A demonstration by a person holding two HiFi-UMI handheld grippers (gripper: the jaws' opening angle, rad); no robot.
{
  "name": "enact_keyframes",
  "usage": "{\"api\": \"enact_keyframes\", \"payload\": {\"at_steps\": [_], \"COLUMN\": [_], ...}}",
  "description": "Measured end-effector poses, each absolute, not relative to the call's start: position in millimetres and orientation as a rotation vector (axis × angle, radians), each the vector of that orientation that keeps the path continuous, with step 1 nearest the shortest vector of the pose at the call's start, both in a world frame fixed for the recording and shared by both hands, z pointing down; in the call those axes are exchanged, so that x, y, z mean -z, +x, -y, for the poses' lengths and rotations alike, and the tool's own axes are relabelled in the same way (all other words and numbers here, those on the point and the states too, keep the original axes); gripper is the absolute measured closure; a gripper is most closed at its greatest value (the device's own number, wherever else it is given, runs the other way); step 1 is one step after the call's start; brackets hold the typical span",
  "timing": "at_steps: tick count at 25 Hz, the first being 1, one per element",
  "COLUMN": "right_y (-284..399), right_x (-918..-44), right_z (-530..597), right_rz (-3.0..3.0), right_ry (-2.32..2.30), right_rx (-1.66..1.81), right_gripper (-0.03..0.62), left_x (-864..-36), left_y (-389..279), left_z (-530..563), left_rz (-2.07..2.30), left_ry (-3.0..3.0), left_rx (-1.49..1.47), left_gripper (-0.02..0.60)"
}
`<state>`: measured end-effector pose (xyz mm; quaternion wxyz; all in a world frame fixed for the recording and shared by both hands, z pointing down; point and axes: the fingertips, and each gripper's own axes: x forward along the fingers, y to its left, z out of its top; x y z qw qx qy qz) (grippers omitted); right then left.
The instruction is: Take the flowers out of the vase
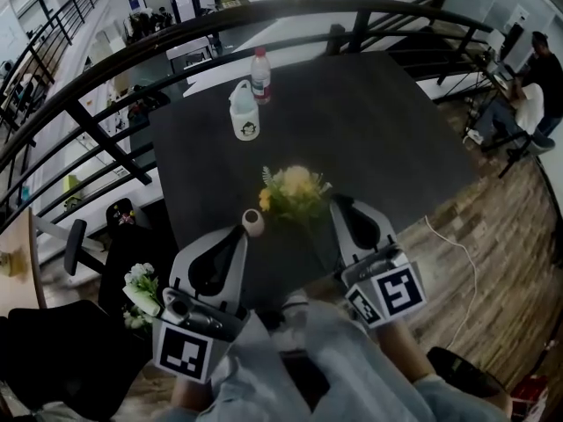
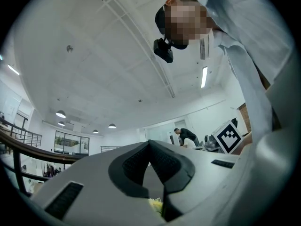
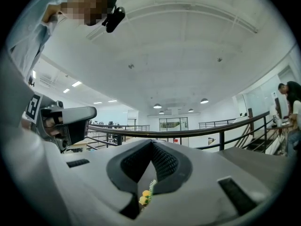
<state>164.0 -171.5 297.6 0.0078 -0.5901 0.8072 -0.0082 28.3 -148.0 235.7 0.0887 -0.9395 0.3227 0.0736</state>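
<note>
Searching for print turns up little. The white jug (image 1: pixel 244 112) carries a label with a dark round figure. The clear bottle (image 1: pixel 260 76) has a red cap and a red band. On both, the lettering is too small to read. Each marker cube shows only black-and-white squares.

The flowers (image 1: pixel 295 190), yellow with green leaves, sit on the dark worktop (image 1: pixel 378 130) just beside the small pale vase (image 1: pixel 253 223). Whether their stems are inside it cannot be told.

The left claw (image 1: pixel 239 233) lies near the vase with its jaws closed tip to tip and nothing pinched. The right claw (image 1: pixel 339 203) sits at the flowers' right side, also closed. In each gripper view a bit of yellow bloom shows through the gap below the pads.

A second bunch of white flowers (image 1: pixel 139 287) lies off the worktop's left edge.

A dark curved railing (image 1: pixel 264 9) runs behind the worktop, above a lower level. Wood-patterned floor (image 1: pixel 493 227) with a white cable (image 1: pixel 466 266) lies to the right, where a person (image 1: pixel 538 82) sits at a desk. The ceiling is white with round lamps (image 3: pixel 157 106).
</note>
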Motion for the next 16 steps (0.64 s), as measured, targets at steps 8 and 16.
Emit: {"api": "enact_keyframes", "payload": {"at_steps": [8, 16], "right_y": [168.2, 181.6], "right_x": [-298.8, -293.3], "right_z": [173.5, 178.4], "right_rz": [-2.523, -2.488], "right_ry": [-1.855, -1.888], "right_rx": [0.028, 0.004], "right_gripper": [0.597, 0.597], "left_x": [-237.6, -238.1], "left_y": [18.9, 14.0], "left_z": [147.9, 148.5], "left_rz": [-1.008, -1.035], "left_ry": [-2.785, -2.772], "left_rx": [-0.212, -0.192], "left_gripper": [0.581, 0.581]}}
